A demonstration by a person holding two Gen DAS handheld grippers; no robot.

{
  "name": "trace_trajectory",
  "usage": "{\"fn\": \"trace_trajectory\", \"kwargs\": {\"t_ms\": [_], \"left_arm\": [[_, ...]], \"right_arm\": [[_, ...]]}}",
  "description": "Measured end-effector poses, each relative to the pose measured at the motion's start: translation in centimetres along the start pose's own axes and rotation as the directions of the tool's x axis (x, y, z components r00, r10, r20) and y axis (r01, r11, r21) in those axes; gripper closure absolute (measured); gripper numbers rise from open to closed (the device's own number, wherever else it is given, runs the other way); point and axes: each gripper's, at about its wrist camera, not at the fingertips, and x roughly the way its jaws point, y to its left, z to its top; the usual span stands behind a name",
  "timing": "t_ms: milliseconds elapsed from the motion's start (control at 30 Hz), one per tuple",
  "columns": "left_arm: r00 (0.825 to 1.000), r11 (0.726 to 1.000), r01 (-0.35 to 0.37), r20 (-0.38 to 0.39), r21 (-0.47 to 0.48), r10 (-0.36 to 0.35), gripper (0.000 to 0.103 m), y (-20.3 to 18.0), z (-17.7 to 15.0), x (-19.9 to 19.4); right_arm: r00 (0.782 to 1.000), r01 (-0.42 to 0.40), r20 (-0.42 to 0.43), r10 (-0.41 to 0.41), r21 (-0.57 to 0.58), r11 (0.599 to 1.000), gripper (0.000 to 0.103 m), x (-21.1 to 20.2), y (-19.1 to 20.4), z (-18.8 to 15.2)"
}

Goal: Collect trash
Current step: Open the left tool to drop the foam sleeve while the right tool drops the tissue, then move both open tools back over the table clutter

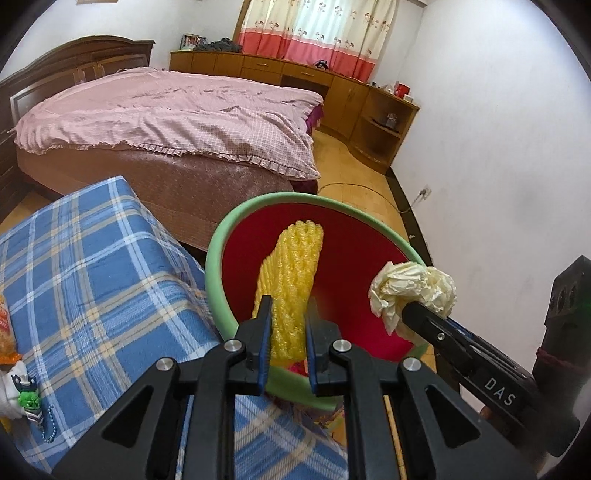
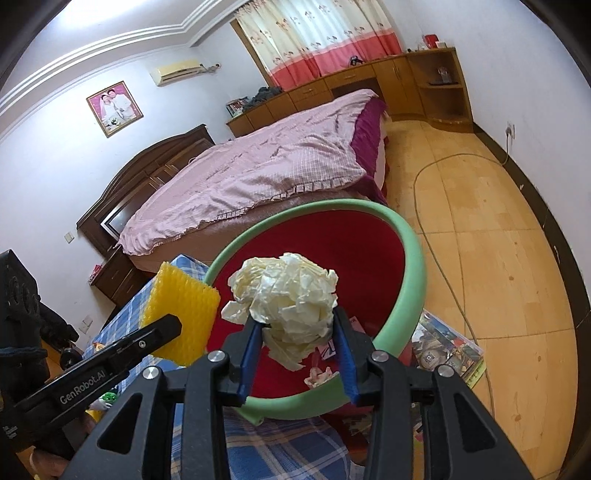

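We hold both grippers over the bin (image 1: 218, 258), a round soft container with a padded mint-green rim and red fuzzy lining. It sits just past the edge of the desk (image 1: 92, 258), which is draped in blue plaid cloth with white and tan stripes.

Left gripper (image 1: 288, 314): black fingers with blue pads pinch the yellow foam net (image 1: 291, 266), a ribbed mesh fruit sleeve, flattened and elongated, poking up and forward above the bin's red interior. In the right wrist view the same left gripper (image 2: 177, 325) comes in from the left, and the yellow foam net (image 2: 181, 310) looks like a squarish honeycomb-textured block.

Right gripper (image 2: 297, 321): its blue pads squeeze the crumpled paper ball (image 2: 284, 299), cream-white, wrinkled, irregular, with a loose flap hanging below. It hangs over the bin (image 2: 406, 295) opening. From the left wrist view the right gripper (image 1: 417, 308) enters from the right with the crumpled paper ball (image 1: 413, 288) at its tip, near the bin's right rim.

A small pale scrap (image 2: 319, 378) lies at the bin's near rim, material unclear. At the desk's left edge, a green-and-white toy on a beaded chain (image 1: 31, 406).

Behind: a bed (image 1: 166, 114) with pink ruffled checked quilt, dark wood headboard, orange-brown wooden cabinets (image 1: 303, 77), floral curtain (image 1: 317, 29) with coral band. Tan tiled floor (image 2: 480, 240) with a cord (image 2: 436, 240) trailing across. Glossy magazines (image 2: 443, 350) lie on the floor beside the bin.
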Motion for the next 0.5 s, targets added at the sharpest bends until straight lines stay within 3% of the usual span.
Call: {"fn": "trace_trajectory", "kwargs": {"t_ms": [167, 233, 333, 500], "left_arm": [[1.0, 1.0, -0.021, 0.0, 0.001, 0.021, 0.069, 0.1, 0.3, 0.4], [1.0, 1.0, -0.025, 0.001, -0.008, 0.025, 0.065, 0.3, 0.3, 0.5], [0.999, 0.999, -0.037, -0.003, -0.025, 0.037, 0.064, 0.7, 0.4, 0.4], [0.999, 0.998, -0.047, -0.006, -0.044, 0.047, 0.064, 1.3, 0.2, -0.2]], "right_arm": [[1.0, 0.006, -0.008, -0.006, 0.023, 1.0, 0.059, 0.7, -0.9, 0.2], [1.0, 0.007, -0.012, -0.007, 0.033, 0.999, 0.053, 1.0, -1.1, 0.3], [1.0, 0.006, -0.011, -0.006, 0.036, 0.999, 0.045, 1.1, -1.1, 0.3], [1.0, 0.003, -0.005, -0.003, 0.027, 1.0, 0.043, 0.6, -0.6, 0.2]]}}
